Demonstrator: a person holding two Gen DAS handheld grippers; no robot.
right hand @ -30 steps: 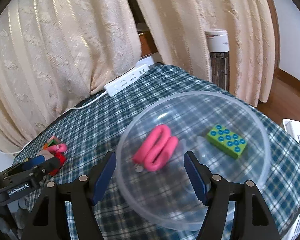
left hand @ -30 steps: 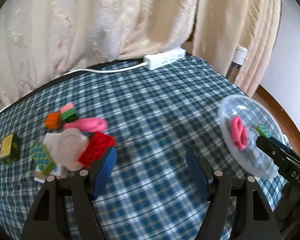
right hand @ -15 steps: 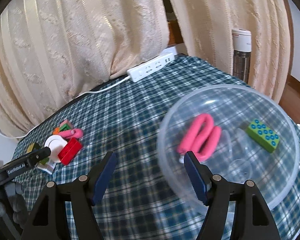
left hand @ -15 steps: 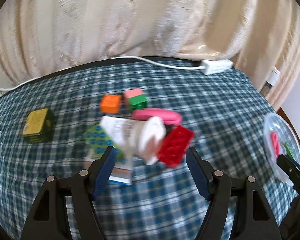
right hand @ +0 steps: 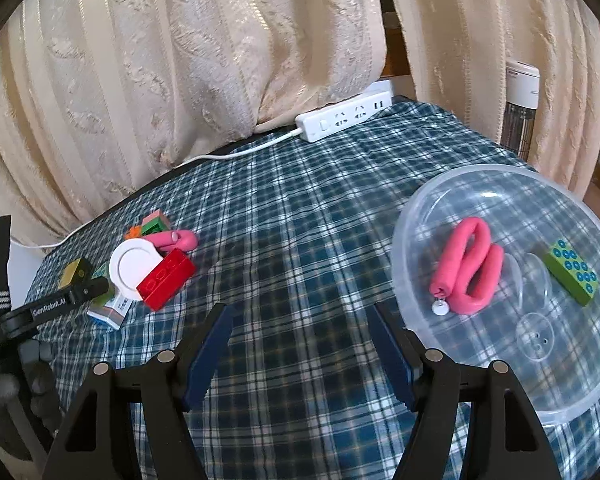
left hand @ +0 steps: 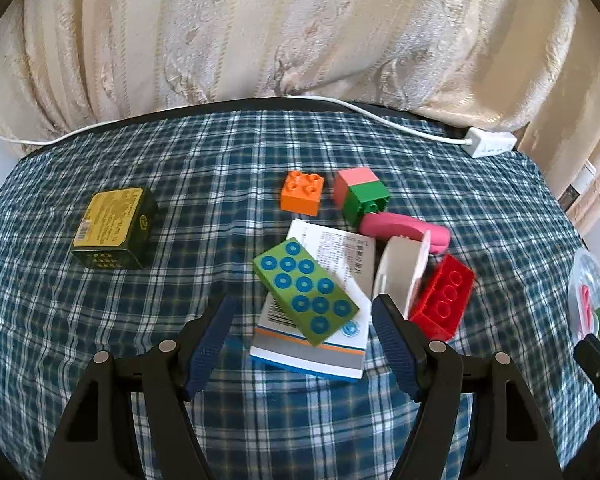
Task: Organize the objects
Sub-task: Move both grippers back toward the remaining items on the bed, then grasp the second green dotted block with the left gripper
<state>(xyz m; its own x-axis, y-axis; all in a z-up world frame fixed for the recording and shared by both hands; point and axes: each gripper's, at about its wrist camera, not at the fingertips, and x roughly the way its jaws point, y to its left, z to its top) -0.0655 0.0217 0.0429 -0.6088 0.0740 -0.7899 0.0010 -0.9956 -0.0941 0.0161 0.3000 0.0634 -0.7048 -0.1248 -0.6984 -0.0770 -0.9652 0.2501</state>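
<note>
A blue plaid tablecloth (left hand: 180,184) covers the table, and at its right side stands a clear plastic bowl (right hand: 500,184) that holds a folded pink band (right hand: 470,270) and a green studded brick (right hand: 574,272). The left gripper (left hand: 300,336) hangs with its fingers apart and empty over a white-and-blue box (left hand: 320,344) on which a second green brick (left hand: 306,290) lies tilted; the right gripper (right hand: 300,338), likewise spread and empty, points at bare cloth just left of the bowl. Around the box lie a dark green tin (left hand: 114,228), a white reel (left hand: 400,270), a red brick (left hand: 444,298), a pink tube (left hand: 404,230), a pink-and-green block (left hand: 362,194) and an orange brick (left hand: 302,192).
</note>
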